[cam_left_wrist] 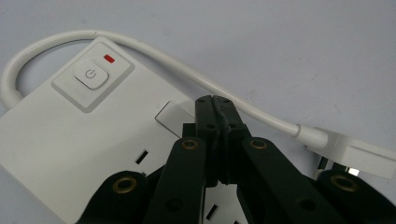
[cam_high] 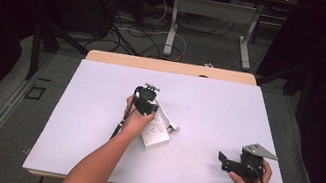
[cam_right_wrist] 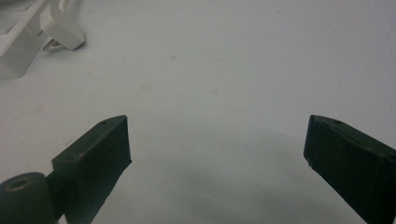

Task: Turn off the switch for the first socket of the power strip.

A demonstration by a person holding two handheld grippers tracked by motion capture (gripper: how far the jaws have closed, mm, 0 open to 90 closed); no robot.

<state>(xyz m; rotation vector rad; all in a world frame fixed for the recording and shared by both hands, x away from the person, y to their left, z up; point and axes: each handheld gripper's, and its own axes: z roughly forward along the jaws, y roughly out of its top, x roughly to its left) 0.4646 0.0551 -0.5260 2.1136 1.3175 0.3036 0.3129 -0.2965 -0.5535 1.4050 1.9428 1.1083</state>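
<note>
- Left gripper (cam_left_wrist: 215, 105) pressed together, jaws touching with nothing between them, tips poised over the strip (cam_left_wrist: 88, 140) just beyond its outlets and short of the switch (cam_left_wrist: 91, 74).
- Probably clenched that way to make one blunt point for pushing the switch; red lamp (cam_left_wrist: 109, 58) beside it showing.
- Strip (cam_high: 154, 131) found flat on the table (cam_high: 96, 110), near the middle, partly under the left hand (cam_high: 138, 120).
- Long axis set on a diagonal in the high view: switch end toward the near side, far end up toward the left gripper (cam_high: 145, 99).
- Cord (cam_left_wrist: 187, 70) looped out of the switch end, curved alongside the body, ended at the plug (cam_left_wrist: 359, 156) lying loose on the table just beside the strip, prongs free of any outlet.
- Right gripper (cam_high: 234, 164) parked well apart at the near right corner, jaws spread wide, holding nothing; likely kept clear as a one-handed press.
- Seen from the right gripper view, plug (cam_right_wrist: 63, 28) and a corner of the strip off at the upper left, bare table between the jaws.
</note>
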